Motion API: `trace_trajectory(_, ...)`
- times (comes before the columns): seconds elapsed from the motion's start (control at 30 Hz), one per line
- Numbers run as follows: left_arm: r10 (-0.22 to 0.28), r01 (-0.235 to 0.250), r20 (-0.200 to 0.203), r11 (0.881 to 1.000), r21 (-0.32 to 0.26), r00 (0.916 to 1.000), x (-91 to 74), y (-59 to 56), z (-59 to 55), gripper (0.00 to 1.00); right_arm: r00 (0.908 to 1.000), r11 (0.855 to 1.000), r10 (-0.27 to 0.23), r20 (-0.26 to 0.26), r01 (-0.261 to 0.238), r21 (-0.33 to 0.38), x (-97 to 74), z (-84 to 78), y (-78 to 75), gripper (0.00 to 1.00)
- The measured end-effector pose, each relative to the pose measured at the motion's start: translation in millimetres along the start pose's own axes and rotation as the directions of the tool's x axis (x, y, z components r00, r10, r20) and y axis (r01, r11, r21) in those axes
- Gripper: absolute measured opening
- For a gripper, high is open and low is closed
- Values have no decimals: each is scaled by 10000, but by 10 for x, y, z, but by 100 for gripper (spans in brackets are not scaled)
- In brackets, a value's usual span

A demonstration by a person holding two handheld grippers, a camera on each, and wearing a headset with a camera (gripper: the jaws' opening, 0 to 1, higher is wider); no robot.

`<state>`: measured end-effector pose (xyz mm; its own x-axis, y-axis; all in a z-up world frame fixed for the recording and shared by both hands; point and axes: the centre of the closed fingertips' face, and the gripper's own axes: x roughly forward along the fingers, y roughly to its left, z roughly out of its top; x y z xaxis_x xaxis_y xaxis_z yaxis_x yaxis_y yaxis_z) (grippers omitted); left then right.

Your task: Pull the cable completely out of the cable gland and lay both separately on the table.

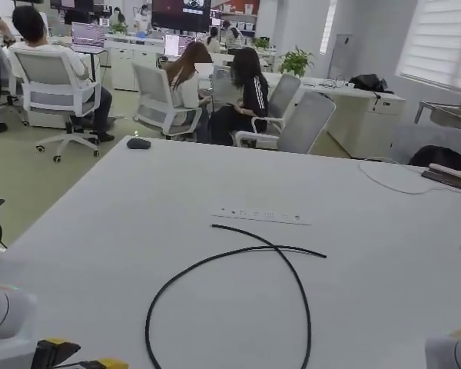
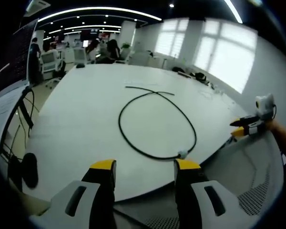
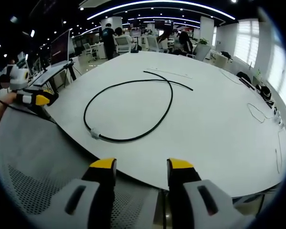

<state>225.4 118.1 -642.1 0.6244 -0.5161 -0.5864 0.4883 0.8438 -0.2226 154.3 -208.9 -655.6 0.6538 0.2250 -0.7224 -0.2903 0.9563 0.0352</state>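
Two grippers observed, both held off the near edge of the white surface [image 1: 100,231]. On the left, the left gripper [image 2: 145,165] has its yellow-tipped jaws parted wide with nothing between them, and it points across the surface toward the cable [image 1: 215,265]. This cable is thin and black and lies flat on the surface in one large loop. Its two free ends cross at the far side of the loop and run apart beyond the crossing. The cable gland [image 2: 182,154] is small and pale grey-white. It sits on the cable at the near part of the loop, close to the surface's near edge, with cable running out of it on both sides. Finer detail of the gland is too small to make out. Neither gripper touches cable or gland. On the right, the right gripper [image 3: 142,163] likewise has its jaws spread wide and empty, is aimed at the loop, and is well apart from the left gripper
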Motion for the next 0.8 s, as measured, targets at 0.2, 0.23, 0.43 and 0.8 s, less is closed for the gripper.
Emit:
trace_trajectory(0.2,-20,20,-62,10000,8,10000,-4,-11,-11,49,10000,10000,6,-5,-6,-4,-1,0,-1,43)
trace_trajectory(0.23,-24,24,-75,10000,11,10000,-4,-12,-13,49,10000,10000,14,7,-14,-3,0,2,0,43)
trace_trajectory(0.43,-31,35,-259,9999,149,9997,-7,-24,-46,49,10000,10000,66,61,-65,-25,4,9,9,43)
trace_trajectory(0.8,73,760,-2236,9292,3617,9746,36,-182,-148,53,9995,9998,215,223,-213,-63,-1,27,24,42)
